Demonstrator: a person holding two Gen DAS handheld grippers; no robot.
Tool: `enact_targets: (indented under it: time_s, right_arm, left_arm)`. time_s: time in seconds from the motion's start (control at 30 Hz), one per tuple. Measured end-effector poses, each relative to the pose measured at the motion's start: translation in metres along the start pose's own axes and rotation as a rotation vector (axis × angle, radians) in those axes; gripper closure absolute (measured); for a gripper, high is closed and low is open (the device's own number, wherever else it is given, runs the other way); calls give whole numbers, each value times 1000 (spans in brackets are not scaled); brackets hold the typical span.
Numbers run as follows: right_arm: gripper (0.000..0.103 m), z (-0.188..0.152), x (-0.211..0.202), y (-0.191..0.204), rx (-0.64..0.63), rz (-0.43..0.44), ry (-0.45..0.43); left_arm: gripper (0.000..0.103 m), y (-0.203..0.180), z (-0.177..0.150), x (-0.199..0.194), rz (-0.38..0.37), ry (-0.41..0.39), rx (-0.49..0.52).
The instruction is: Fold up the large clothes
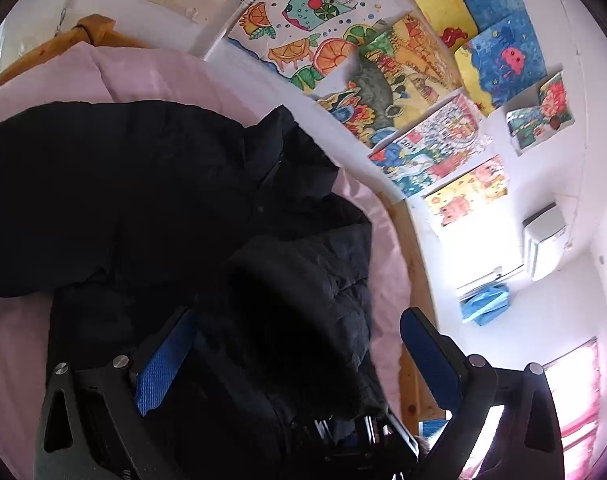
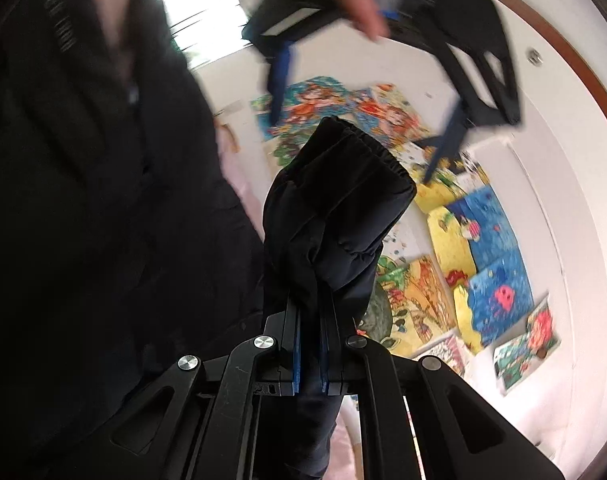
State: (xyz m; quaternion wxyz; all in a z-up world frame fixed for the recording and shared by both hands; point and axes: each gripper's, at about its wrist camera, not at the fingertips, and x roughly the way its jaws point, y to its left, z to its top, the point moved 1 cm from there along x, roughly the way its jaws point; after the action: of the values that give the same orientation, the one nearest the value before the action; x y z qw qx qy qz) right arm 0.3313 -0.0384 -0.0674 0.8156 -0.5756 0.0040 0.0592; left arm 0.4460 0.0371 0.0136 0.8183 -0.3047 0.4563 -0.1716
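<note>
The black padded jacket (image 1: 175, 208) is seen lying rumpled on the pink-sheeted bed (image 1: 151, 76), its elastic-cuffed sleeve (image 2: 335, 216) clamped in the right tool (image 2: 311, 312) while the left tool (image 1: 299, 344) is held apart above it, so folding is judged barely begun.

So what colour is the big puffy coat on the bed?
Black. The coat shows best in the left wrist view, lying on the pink sheet.

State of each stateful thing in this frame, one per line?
Left gripper: open, jaws wide above the jacket.
Right gripper: shut on the sleeve cuff.
Black puffer jacket: crumpled on the pink bedding, not yet folded.
Sleeve cuff: lifted, pinched between the pads.
</note>
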Motion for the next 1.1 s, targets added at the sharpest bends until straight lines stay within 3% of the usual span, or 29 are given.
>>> enact_targets:
  time_s: [0.07, 0.13, 0.2, 0.23, 0.3, 0.37, 0.5, 0.6, 0.7, 0.77, 0.83, 0.9, 1.0, 1.1]
  right_arm:
    - [96, 0, -7, 14, -29, 16, -2]
    - [96, 1, -16, 23, -28, 31, 3]
    - [96, 0, -15, 22, -13, 43, 13]
    - [96, 0, -19, 24, -1, 51, 19]
    - [93, -2, -23, 25, 16, 66, 22]
    - [84, -6, -23, 19, 25, 75, 15]
    - [46, -13, -40, 9, 67, 115, -7]
    - [44, -28, -34, -14, 190, 210, 46]
    - [45, -58, -7, -37, 353, 250, 172]
    - [45, -92, 21, -46, 463, 260, 308]
    - [51, -123, 47, -57, 578, 279, 414]
    - [66, -166, 77, -66, 743, 307, 533]
    - [71, -212, 91, -47, 910, 355, 654]
    - [72, -245, 104, -21, 996, 425, 749]
  left_arm:
    - [12, 0, -1, 2, 47, 11, 8]
    - [53, 1, -1, 12, 127, 40, 19]
    - [84, 4, -3, 17, 162, 50, 25]
    - [90, 7, -4, 20, 146, 52, 15]
    - [96, 5, -2, 22, 166, 35, 35]
    - [97, -11, 3, 16, 228, -44, 137]
    - [98, -48, 12, 2, 391, -230, 394]
    - [98, -56, 19, 9, 511, -296, 557]
    - [98, -34, 30, 42, 628, -248, 608]
    - [98, -7, 38, 69, 682, -177, 590]
    - [98, 17, 41, 89, 726, -123, 572]
    - [97, 42, 41, 109, 770, -50, 559]
    - [97, 75, 41, 131, 800, 57, 511]
    - [93, 88, 41, 139, 805, 105, 479]
